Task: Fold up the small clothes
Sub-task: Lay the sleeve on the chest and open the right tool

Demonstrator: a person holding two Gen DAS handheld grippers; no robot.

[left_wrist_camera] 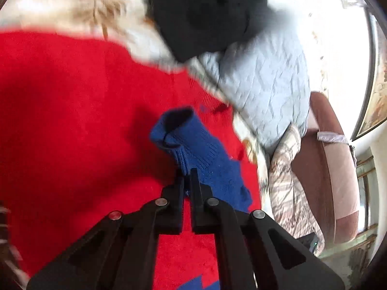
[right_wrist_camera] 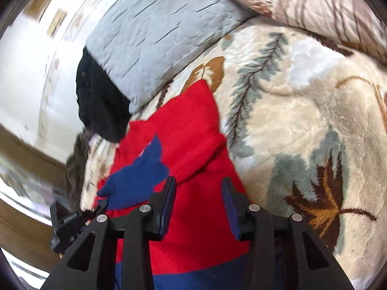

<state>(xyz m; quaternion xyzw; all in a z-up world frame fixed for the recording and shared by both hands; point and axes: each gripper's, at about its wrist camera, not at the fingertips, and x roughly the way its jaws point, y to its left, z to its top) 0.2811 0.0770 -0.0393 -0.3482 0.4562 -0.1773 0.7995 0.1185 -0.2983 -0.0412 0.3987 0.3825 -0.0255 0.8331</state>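
A red knitted sweater with blue sleeves lies spread on a leaf-patterned blanket. In the left wrist view my left gripper is shut on the ribbed blue sleeve just behind its cuff, and the cuff opening faces away from me. In the right wrist view my right gripper is open above the sweater's red body, with nothing between its pads. The blue sleeve lies to its left, folded across the red. The left gripper's black body shows at the lower left.
A black garment lies beyond the sweater, partly on a pale blue quilted pillow. A patterned pillow and a brown padded headboard stand to the right. The blanket stretches to the right of the sweater.
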